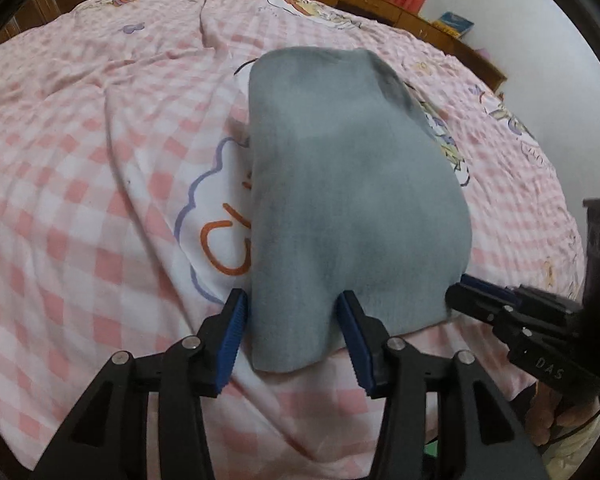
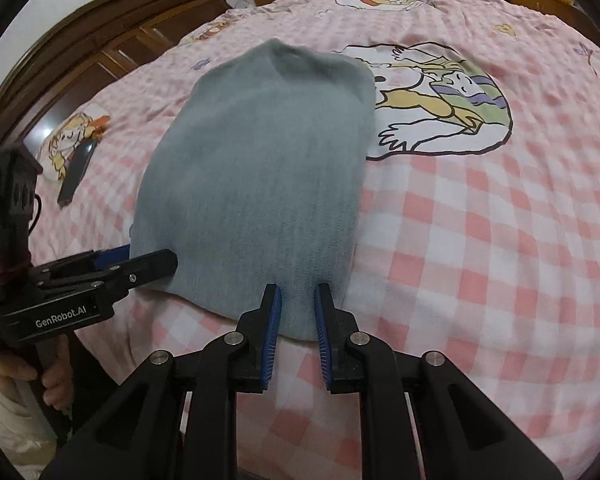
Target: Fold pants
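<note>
While gray pants (image 1: 340,200) lie centre frame on a checked bedspread (image 1: 80,200), left gripper (image 1: 292,320) and right gripper (image 2: 297,312) straddle its near hem, jaws spread, apparently poised to pinch for folding.

My left wrist camera sits low and close at the near edge of the folded pants (image 1: 340,200), looking up the bed (image 1: 80,180). My right wrist camera faces likewise just beside it; both share the pants.

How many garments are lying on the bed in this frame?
1: the grey pants, folded into a compact stack on the pink checked bedspread, near edge between both grippers. The only other loose item is a dark flat object at far left.
</note>
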`<state>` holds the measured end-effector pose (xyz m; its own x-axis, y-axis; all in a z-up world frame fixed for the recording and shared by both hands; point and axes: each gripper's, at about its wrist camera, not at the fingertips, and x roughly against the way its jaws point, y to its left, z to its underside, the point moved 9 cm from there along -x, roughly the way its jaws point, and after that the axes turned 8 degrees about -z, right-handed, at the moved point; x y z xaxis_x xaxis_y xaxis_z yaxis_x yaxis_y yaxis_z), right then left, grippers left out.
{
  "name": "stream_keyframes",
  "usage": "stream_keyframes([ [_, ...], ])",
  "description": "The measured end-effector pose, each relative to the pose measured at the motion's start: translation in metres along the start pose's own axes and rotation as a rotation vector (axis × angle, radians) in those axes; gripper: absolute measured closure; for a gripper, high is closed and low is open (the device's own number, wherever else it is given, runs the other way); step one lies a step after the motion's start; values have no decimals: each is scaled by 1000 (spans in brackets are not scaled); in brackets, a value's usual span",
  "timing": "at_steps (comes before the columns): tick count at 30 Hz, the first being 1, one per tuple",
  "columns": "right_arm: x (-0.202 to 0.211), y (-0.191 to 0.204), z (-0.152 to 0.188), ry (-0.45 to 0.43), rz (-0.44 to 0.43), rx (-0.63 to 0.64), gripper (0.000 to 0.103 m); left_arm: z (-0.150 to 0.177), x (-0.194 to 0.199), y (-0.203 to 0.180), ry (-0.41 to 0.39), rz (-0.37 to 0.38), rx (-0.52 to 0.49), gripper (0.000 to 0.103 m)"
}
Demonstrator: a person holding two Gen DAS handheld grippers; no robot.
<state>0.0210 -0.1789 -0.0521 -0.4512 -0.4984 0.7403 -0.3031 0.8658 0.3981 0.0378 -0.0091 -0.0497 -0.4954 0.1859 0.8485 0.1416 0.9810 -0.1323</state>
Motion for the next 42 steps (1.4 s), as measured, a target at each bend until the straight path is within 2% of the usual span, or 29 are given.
stream_keyframes([
  [5, 6, 1, 4, -11, 3, -25, 80, 2, 8, -2, -20, -30, -16, 50],
  [7, 10, 2, 7, -6, 31, -31, 66, 6, 15, -4, -26, -46, -20, 47],
  [12, 19, 7, 18, -5, 70, -23, 61, 12, 26, -10, -38, -53, -26, 29],
  [15, 23, 5, 25, -5, 117, -22, 47, 17, 27, -12, -47, -72, -30, 16],
  [16, 24, 3, 28, -3, 139, -24, 45, 20, 26, -12, -46, -85, -29, 14],
  [19, 25, -3, 35, 8, 184, -36, 45, 27, 19, -12, -30, -129, -29, 13],
  [25, 15, -13, 39, 21, 213, -58, 45, 36, 1, -9, 12, -172, -7, 10],
  [30, 6, -17, 41, 13, 219, -74, 40, 39, -7, -9, 34, -166, 11, 0],
  [35, 1, -17, 40, -1, 213, -70, 33, 39, -12, -10, 34, -181, 12, 0],
  [42, 0, -17, 40, -21, 211, -72, 32, 39, -14, -9, 26, -179, 23, 0],
])
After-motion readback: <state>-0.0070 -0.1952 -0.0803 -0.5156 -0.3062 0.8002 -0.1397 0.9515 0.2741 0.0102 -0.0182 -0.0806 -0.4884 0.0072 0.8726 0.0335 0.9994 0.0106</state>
